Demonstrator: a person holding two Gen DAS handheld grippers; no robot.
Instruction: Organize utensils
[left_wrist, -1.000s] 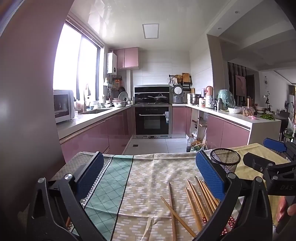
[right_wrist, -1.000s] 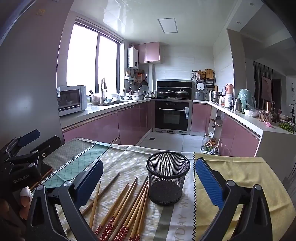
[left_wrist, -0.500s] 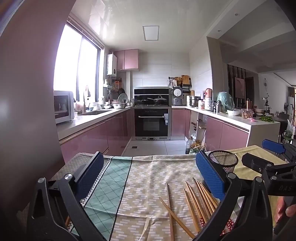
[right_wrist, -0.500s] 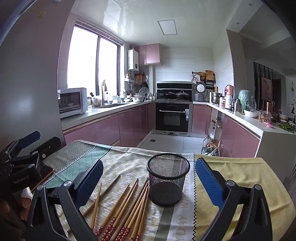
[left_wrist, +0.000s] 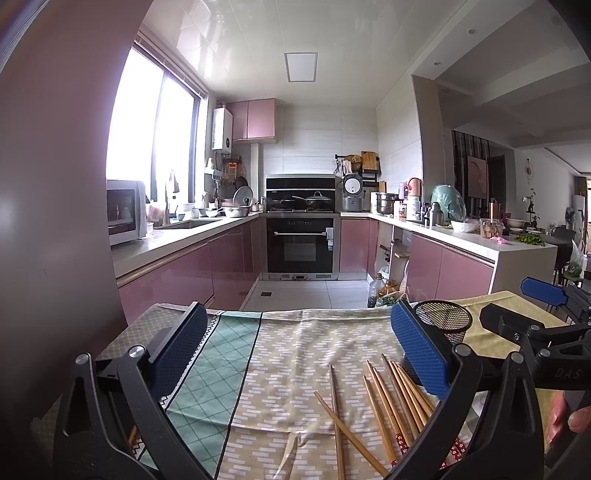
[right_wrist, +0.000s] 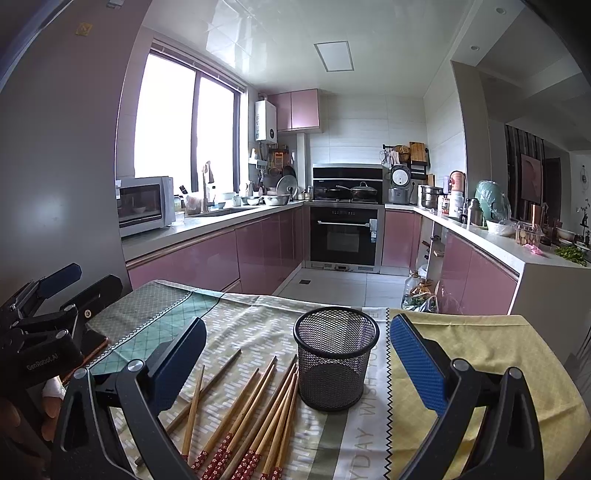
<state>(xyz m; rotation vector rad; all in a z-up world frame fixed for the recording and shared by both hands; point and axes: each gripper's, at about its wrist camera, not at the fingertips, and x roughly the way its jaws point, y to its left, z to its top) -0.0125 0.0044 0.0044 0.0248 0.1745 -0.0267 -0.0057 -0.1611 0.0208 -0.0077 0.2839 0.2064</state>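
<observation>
The left claw (left_wrist: 295, 354) hung released over the tabletop (left_wrist: 310, 343), its blue pads spread wide with bare cloth between them. The right claw (right_wrist: 295, 362) was likewise released, holding nothing, and its pads stood either side of the mesh cup (right_wrist: 336, 362) without touching it.

The mesh cup stood upright near the far edge of the tabletop, on the seam where the patterned cloth met the yellow cloth (right_wrist: 461, 332). The chopsticks (right_wrist: 255, 413) lay flat just left of the cup, fanned out, their tips pointing toward it; two crossed each other farther left of the cup. Right of the cup the yellow cloth ran open to the tabletop's edge. Beyond the cup the tabletop dropped to the kitchen floor (right_wrist: 332, 284), with pink cabinets (right_wrist: 207, 258) on both sides.
</observation>
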